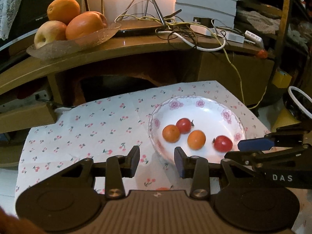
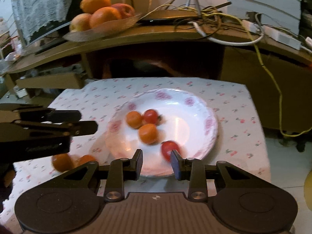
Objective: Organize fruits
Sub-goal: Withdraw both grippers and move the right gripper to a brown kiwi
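Hovering over cherry-print cloth (image 1: 93, 124), left gripper (image 1: 157, 160) released, jaws apart, nothing between them, just left of floral plate (image 1: 214, 105). Two small oranges (image 2: 72, 161) lie on cloth left of plate, under left gripper. Plate holds two small oranges (image 1: 196, 139) and two red cherry tomatoes (image 1: 223, 143). Right gripper (image 2: 156, 162) released over plate's near rim, right finger beside nearest tomato. Motion blur in right view.

Left tool (image 1: 157, 160) open; right tool (image 2: 156, 161) open.
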The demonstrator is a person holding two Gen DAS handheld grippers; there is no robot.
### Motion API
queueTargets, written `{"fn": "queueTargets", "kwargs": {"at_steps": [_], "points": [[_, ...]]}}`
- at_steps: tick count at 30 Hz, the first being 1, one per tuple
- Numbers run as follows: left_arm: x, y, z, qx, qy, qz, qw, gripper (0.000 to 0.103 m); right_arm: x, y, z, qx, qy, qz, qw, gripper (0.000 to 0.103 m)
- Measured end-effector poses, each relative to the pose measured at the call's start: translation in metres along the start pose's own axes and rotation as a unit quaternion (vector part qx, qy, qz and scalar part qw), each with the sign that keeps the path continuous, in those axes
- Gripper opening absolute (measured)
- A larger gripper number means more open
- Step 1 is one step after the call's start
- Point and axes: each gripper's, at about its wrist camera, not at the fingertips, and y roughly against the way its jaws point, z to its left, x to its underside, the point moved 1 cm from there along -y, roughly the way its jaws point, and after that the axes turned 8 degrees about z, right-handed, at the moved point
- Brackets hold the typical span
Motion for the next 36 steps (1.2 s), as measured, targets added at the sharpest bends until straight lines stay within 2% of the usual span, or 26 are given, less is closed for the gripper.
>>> {"fn": "queueTargets", "kwargs": {"at_steps": [6,13,19,25,33,36], "points": [[0.018,0.013,0.010,0.003,-0.013,0.008,0.9999,0.044,0.008,-0.003,0.019,-0.033,0.023,0.019,0.999,0.036],[0.037,0.028,0.021,0.024,-0.030,0.019,0.9991,0.044,0.014,-0.018,0.032,-0.042,0.033,0.043,0.998,0.038],[0.061,0.039,0.018,0.051,-0.070,0.030,0.9958,0.044,0.017,-0.028,0.035,-0.035,0.031,0.047,0.998,0.039],[0.081,0.032,0.000,0.046,-0.142,0.042,0.9879,0.044,0.020,-0.038,0.039,-0.025,0.031,0.053,0.998,0.039],[0.087,0.015,-0.007,0.041,-0.158,0.050,0.9854,0.044,0.017,-0.048,0.040,-0.020,0.026,0.050,0.998,0.042],[0.088,0.013,-0.008,0.036,-0.160,0.042,0.9855,0.046,0.017,-0.049,0.038,-0.016,0.021,0.046,0.999,0.042]]}}
